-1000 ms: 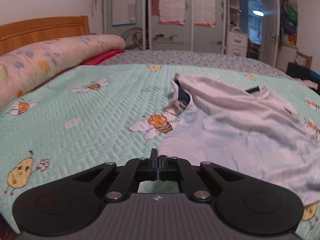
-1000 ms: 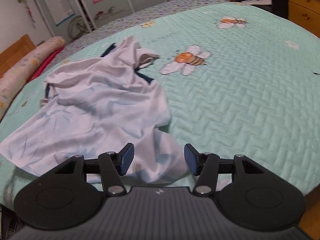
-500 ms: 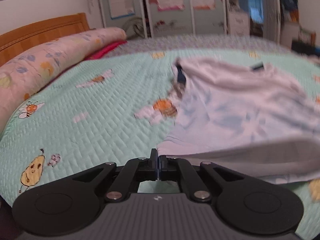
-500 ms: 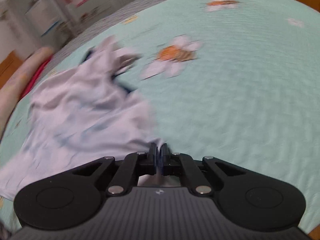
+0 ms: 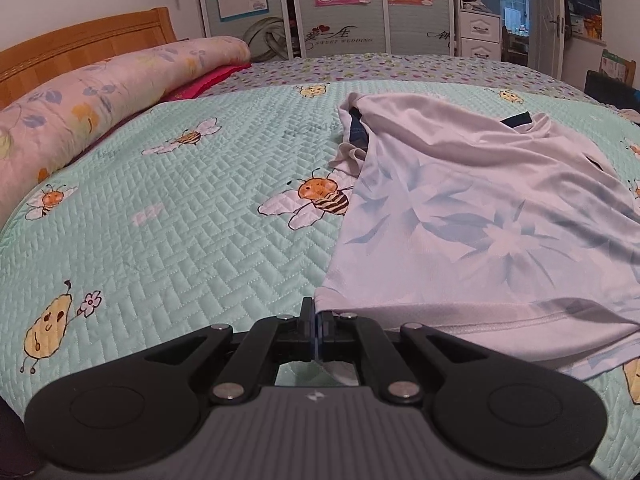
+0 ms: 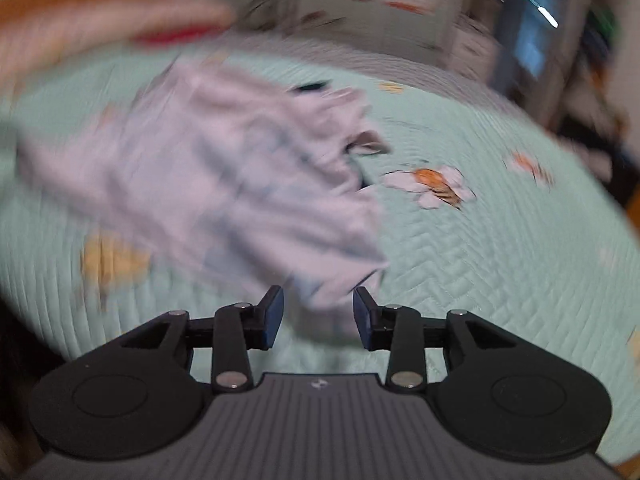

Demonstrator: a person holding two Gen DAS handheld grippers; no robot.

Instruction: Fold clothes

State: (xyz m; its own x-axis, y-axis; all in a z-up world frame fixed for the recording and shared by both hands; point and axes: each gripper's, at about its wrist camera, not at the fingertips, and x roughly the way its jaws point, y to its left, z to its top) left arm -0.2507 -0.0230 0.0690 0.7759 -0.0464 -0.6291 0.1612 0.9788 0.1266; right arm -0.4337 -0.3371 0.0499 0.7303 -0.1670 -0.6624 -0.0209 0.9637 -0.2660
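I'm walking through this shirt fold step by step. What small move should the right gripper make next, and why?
Probably close the right gripper again on the shirt corner in front of it. Its jaws have just been opening, with that corner at their tips but not pinched, while the left gripper is shut on the other hem corner. Both corners need holding to spread the shirt flat.

Black left gripper (image 5: pixel 316 322), silver screws; right gripper (image 6: pixel 318 312) pads seemingly blue.

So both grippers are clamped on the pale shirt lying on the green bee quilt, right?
Not both. The left gripper is shut on the shirt hem, but the right wrist view shows the right gripper open, its jaws just parted, the shirt corner loose between them on the quilt.
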